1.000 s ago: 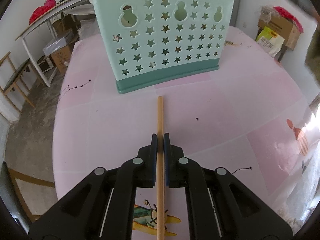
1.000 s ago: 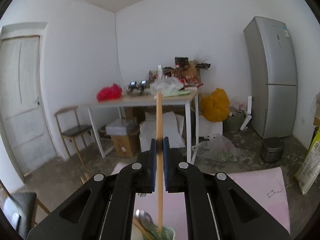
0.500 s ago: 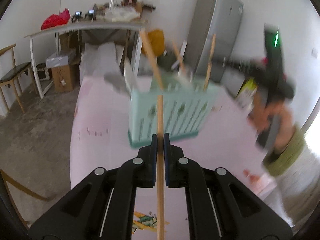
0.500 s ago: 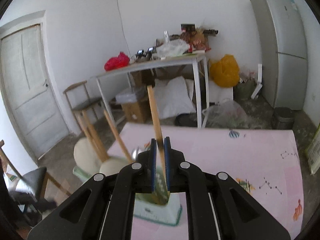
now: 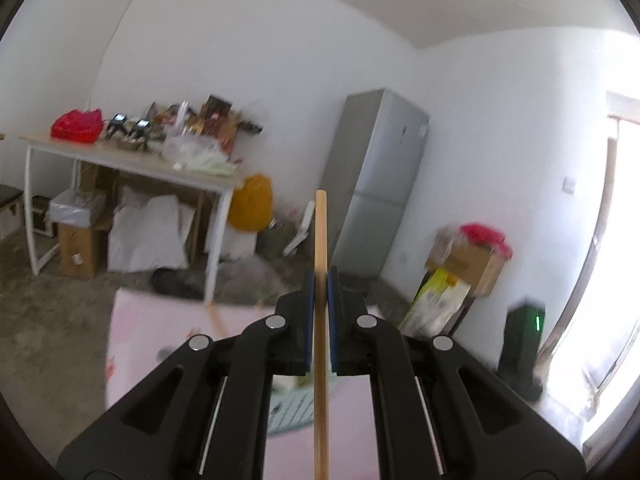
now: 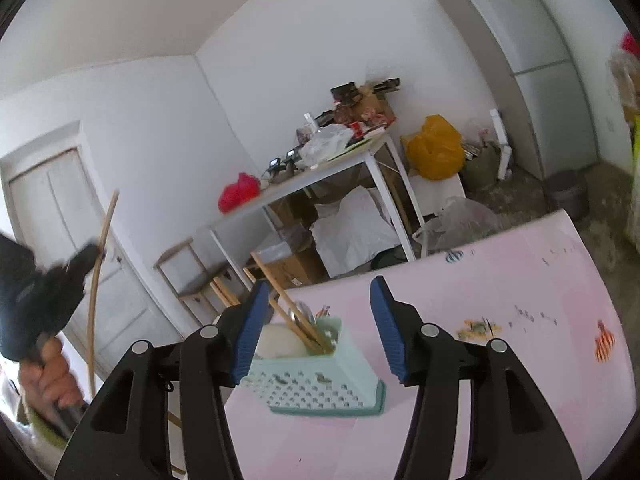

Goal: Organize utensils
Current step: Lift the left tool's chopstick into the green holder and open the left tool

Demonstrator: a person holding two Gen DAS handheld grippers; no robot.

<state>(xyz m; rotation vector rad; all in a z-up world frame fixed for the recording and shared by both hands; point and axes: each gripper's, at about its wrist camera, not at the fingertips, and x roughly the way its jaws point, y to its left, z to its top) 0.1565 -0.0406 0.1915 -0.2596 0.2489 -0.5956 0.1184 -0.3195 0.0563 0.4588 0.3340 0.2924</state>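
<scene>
Chopsticks (image 6: 296, 312) in holder (image 6: 320, 380) on table (image 6: 500, 360)

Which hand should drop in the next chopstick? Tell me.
Left. The left gripper is shut on a chopstick, raised above the holder. The right gripper is open and empty, its jaws having just opened.

One holder (image 6: 320, 380), three chopsticks (image 6: 292, 304), one spoon (image 6: 302, 314).
</scene>
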